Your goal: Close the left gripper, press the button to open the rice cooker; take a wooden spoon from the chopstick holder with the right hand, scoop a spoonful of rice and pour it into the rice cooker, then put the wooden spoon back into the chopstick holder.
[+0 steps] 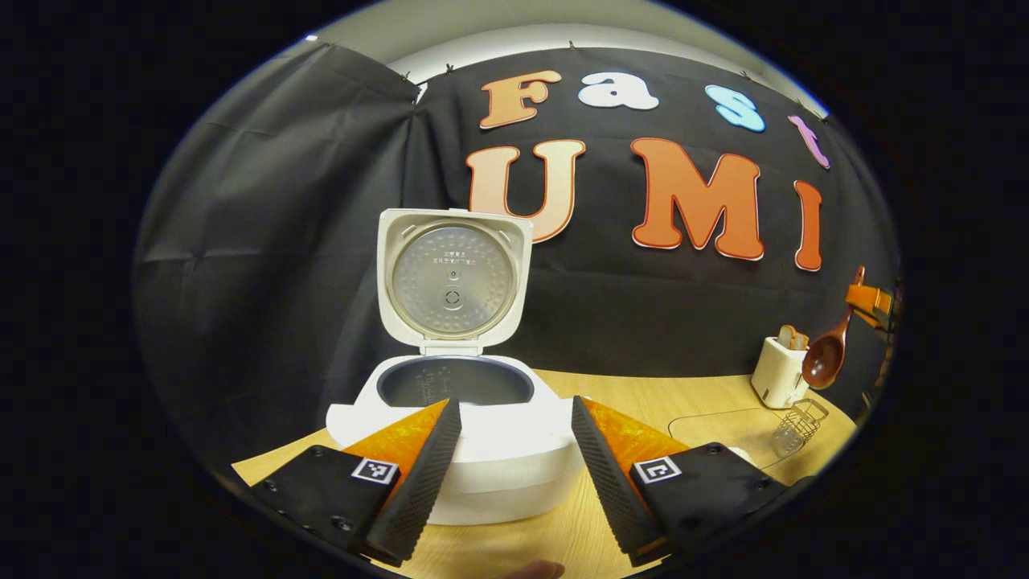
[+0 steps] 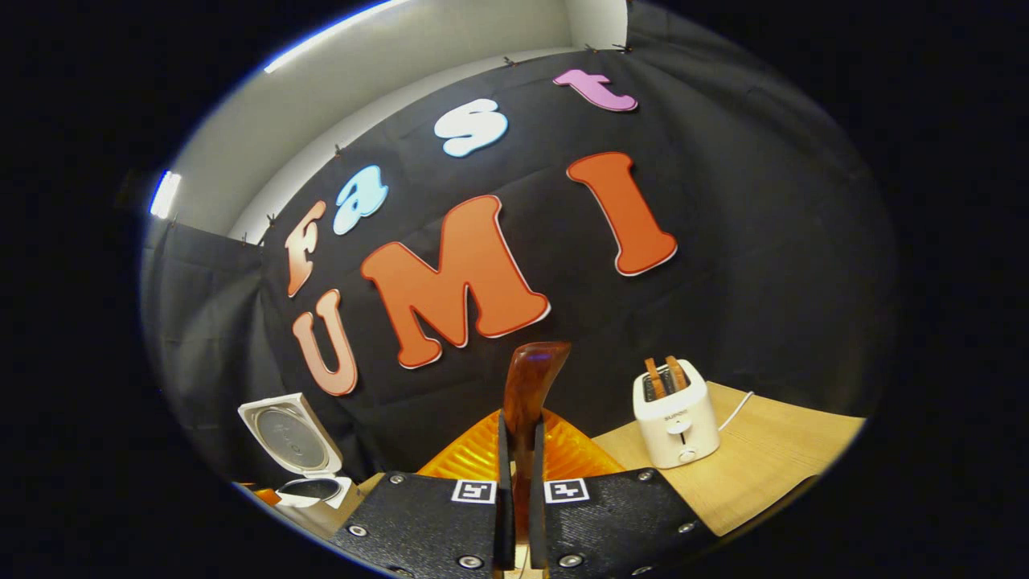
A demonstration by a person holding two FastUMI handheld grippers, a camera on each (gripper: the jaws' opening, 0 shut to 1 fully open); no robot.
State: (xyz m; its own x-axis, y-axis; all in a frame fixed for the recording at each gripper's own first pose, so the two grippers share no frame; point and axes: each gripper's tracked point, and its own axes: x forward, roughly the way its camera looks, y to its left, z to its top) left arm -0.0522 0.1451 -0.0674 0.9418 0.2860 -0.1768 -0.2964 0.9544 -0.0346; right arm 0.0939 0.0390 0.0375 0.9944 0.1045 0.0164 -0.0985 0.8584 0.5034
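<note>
We have the wooden spoon (image 2: 532, 386) pinched by its handle between the closed fingers of the right gripper (image 2: 515, 482); in the left gripper view its bowl hangs raised just above the wire chopstick holder (image 1: 796, 425), beside the toaster (image 1: 778, 371). We judge the spoon light, rigid and glossy, so it could pivot in a grip this far up the handle; a firm squeeze matters once rice loads the bowl. The left gripper (image 1: 514, 446) hangs wide open, holding nothing, in front of the rice cooker (image 1: 466, 434), whose lid (image 1: 454, 277) stands upright. That lid and the pot rim are the edges to clear; the wooden table (image 1: 707, 398) between cooker and holder lies open. We cannot see where the rice is.
</note>
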